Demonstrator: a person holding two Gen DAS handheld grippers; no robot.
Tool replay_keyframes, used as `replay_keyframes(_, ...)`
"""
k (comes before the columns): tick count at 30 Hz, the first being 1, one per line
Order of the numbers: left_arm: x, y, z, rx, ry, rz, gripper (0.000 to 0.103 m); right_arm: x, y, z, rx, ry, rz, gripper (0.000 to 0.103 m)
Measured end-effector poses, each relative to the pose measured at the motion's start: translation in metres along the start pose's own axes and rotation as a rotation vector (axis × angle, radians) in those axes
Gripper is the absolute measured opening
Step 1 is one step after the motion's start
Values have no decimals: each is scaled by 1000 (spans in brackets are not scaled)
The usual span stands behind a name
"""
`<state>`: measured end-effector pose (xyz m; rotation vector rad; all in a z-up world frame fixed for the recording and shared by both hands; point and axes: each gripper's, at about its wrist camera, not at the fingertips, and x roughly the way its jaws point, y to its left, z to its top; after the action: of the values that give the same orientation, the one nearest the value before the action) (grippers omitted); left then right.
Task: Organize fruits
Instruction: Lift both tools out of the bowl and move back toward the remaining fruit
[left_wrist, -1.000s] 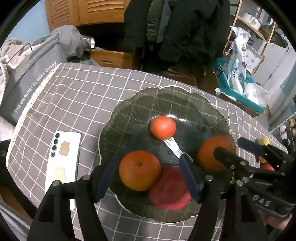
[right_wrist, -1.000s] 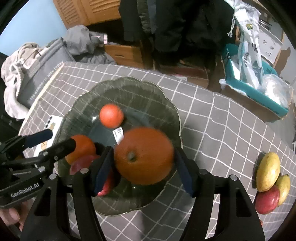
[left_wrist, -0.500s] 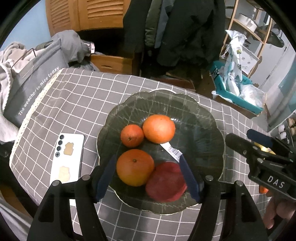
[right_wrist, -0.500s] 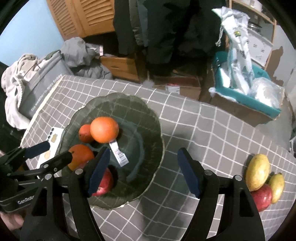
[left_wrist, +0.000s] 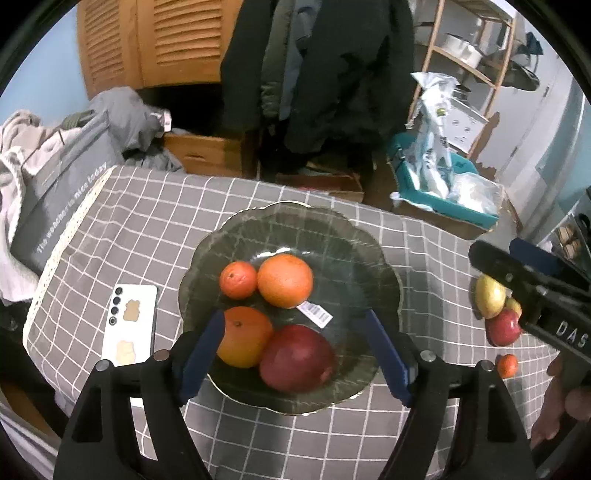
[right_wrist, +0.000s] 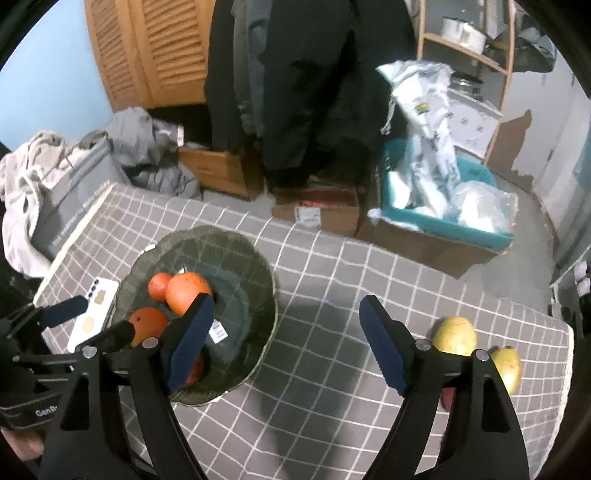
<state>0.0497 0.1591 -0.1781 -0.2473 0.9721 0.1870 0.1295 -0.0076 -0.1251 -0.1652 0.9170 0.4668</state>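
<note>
A dark scalloped glass plate (left_wrist: 332, 229) holds a small tangerine (left_wrist: 238, 279), a larger orange (left_wrist: 285, 280) beside it, another orange (left_wrist: 245, 341) and a red fruit (left_wrist: 297, 358). My left gripper (left_wrist: 295, 350) hovers above the front two fruits. Its jaws are opening and the pads (left_wrist: 201, 354) touch nothing. My right gripper (right_wrist: 286, 343) hangs over bare tablecloth to the right of the plate (right_wrist: 236, 251), its jaws opening with nothing between them. Two yellow mangoes (right_wrist: 454, 336) and a red fruit (right_wrist: 447, 397) lie at the table's right end.
A white phone (left_wrist: 129, 325) lies left of the plate. A barcode label (left_wrist: 314, 313) sits in the plate. A small tangerine (left_wrist: 507, 365) lies near the right-hand fruits. A grey bag (left_wrist: 62, 199) stands off the left edge and a teal box (left_wrist: 443, 192) beyond the far edge.
The right gripper let go of the large orange, which now rests in the plate beside the tangerine. Both grippers rose and drew back. The right one swung right, and both jaws widened.
</note>
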Motion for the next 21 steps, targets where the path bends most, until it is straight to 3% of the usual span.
replay_keyframes(8,-26,-15,1,32,-47,-15,87,-42,-19,1,31,-85,-29,87)
replay_keyframes(21,-67,-48,6,77,-139,-46,90,-96,-45,-13,40,-176,-79,88)
